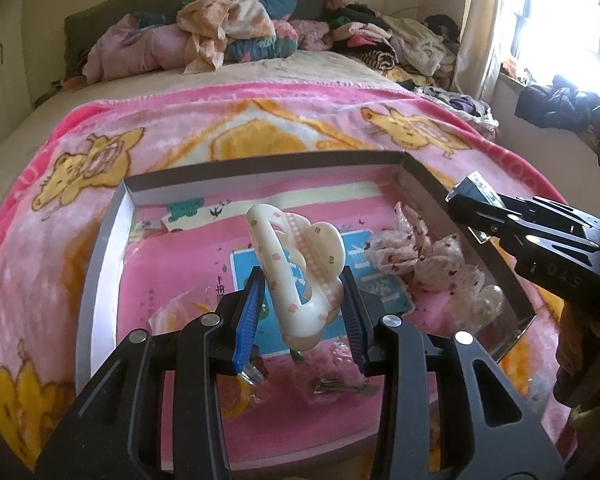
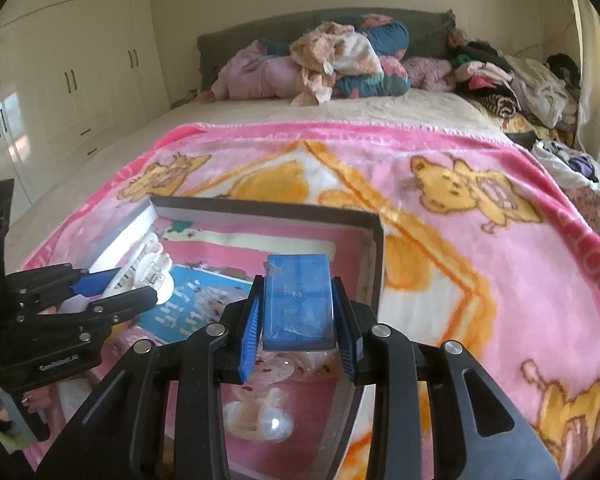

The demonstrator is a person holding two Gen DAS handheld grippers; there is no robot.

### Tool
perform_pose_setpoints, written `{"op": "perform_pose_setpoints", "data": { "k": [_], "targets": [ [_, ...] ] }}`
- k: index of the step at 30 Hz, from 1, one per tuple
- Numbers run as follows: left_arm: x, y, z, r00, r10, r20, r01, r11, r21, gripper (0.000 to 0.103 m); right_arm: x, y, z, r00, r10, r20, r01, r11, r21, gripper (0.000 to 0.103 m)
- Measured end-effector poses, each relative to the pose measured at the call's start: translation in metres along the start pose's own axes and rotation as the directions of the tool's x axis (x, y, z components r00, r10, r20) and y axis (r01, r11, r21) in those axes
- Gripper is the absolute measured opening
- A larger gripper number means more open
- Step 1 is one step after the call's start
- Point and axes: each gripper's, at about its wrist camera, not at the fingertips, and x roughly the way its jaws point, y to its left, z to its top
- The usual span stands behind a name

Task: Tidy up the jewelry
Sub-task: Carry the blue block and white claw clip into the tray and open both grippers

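Left wrist view: my left gripper (image 1: pixel 304 300) clamped a cream hair claw (image 1: pixel 296 268), long axis running away from me, above the shallow box (image 1: pixel 104 240). Right wrist view: my right gripper (image 2: pixel 300 316) clamped a small blue case (image 2: pixel 298 300), lengthwise, over the box's right wall, both items directly above the box.

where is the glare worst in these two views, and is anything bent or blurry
Left wrist view: the window at upper right is blown out white. Right wrist view: only a bright strip along the right edge, softer light. Both views: fisheye bends the box walls; the hair clip stays sharp.
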Motion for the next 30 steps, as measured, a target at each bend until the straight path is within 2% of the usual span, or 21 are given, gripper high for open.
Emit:
{"op": "perform_pose_setpoints", "data": {
  "k": [17, 21, 28, 30],
  "targets": [
    [0.009, 0.008, -0.015, 1.0, 0.008, -0.026, -0.009, 0.999, -0.033, 0.029, 0.021, 0.001, -0.014, 0.997, -0.013, -0.079, 0.013, 1.0, 0.005, 0.032],
    [0.006, 0.009, -0.018, 1.0, 0.011, -0.022, -0.012, 0.999, -0.04, 0.03, 0.015, 0.001, -0.015, 0.998, -0.018, -0.057, 0.018, 1.0, 0.007, 0.045],
    [0.001, 0.01, -0.02, 1.0, 0.021, -0.014, -0.021, 0.999, -0.041, 0.03, 0.001, 0.0, -0.017, 0.999, -0.029, -0.024, 0.03, 0.999, 0.021, 0.053],
    [-0.003, 0.009, -0.019, 1.0, 0.023, -0.003, -0.023, 0.999, -0.04, 0.035, -0.004, 0.0, -0.018, 0.999, -0.035, -0.017, 0.035, 0.999, 0.022, 0.055]
  ]
}}
